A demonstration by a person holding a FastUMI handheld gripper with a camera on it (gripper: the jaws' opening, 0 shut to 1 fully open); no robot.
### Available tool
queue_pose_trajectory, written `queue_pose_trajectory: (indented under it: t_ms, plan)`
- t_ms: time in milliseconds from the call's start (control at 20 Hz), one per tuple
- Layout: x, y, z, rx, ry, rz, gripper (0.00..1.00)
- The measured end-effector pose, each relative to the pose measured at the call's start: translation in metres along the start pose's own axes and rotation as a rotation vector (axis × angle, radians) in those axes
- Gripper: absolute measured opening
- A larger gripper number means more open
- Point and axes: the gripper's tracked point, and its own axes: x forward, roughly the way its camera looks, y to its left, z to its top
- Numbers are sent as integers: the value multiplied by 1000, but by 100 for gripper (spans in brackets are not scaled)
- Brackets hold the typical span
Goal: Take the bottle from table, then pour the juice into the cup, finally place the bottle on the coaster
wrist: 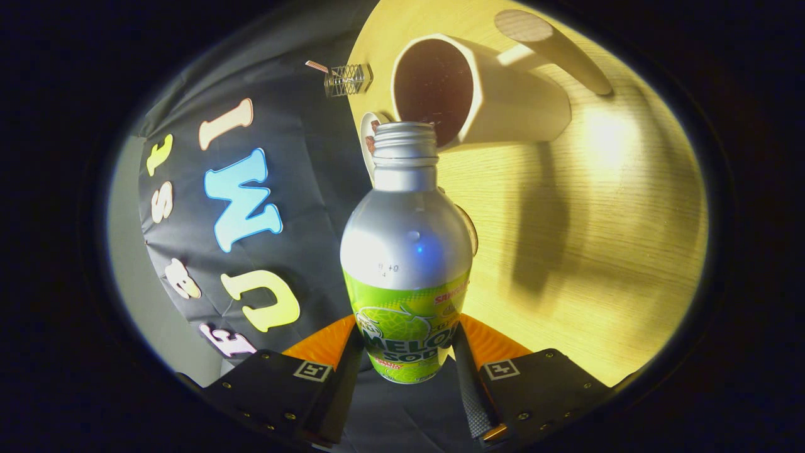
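My gripper (405,362) is shut on a silver bottle (405,251) with a green melon-soda label, and both fingers press its lower body. The bottle has no cap. It is tipped over, so the table (604,264) stands like a wall on the right. Its open mouth (405,131) points at the dark opening of a white cup (503,104), just short of the rim. A wooden handle (553,47) sticks out from the cup's side. No liquid can be made out between mouth and cup. A thin round brownish edge (471,229) peeks from behind the bottle's shoulder; I cannot tell what it is.
A small wire cage-like object (348,80) sits by the table's edge near the cup. A white rounded piece with brown marks (368,135) shows just behind the bottle's neck. The booth's black cloth wall (302,189) hangs beyond the table's edge.
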Motion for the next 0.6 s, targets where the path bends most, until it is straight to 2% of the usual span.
queue_pose_trajectory:
  t_ms: [600]
  plan:
    - [2,9,2,59,2,15,73]
